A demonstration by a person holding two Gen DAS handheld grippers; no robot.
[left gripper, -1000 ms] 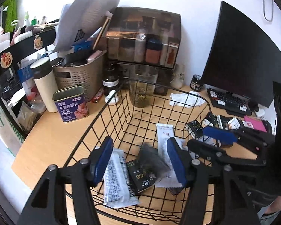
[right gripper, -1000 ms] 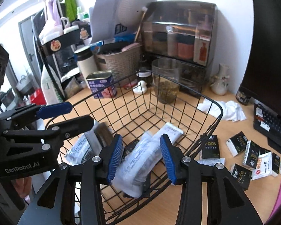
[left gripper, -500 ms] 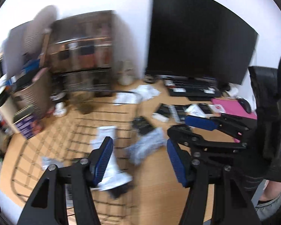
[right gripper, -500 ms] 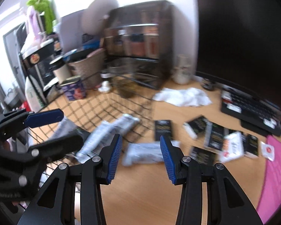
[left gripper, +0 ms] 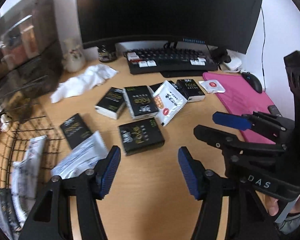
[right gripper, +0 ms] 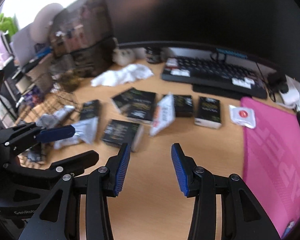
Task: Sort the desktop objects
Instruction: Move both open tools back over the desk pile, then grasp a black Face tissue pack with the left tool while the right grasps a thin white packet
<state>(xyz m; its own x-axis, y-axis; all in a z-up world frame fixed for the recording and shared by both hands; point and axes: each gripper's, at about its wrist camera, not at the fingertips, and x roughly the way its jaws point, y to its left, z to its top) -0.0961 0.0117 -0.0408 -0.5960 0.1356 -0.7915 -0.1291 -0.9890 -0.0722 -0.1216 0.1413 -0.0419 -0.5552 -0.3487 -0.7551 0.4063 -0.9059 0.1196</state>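
Left wrist view: both grippers spread and holding nothing over bare desk (left gripper: 150,210).
Monitor (left gripper: 166,10) and keyboard (left gripper: 172,64) line the far edge, pink mat (left gripper: 244,100) right, wire basket (left gripper: 20,136) left; black packets (left gripper: 141,136) and a white packet (left gripper: 169,102) lie mid-desk, just beyond left gripper (left gripper: 149,172); right gripper (right gripper: 149,168) hovers alongside.

Flat black cardboard packets (left gripper: 141,138) lie scattered on the wooden desk (left gripper: 150,200), between the black wire basket (left gripper: 20,140) at left and the pink fabric mat (left gripper: 240,100) at right, before the black keyboard (left gripper: 170,62).
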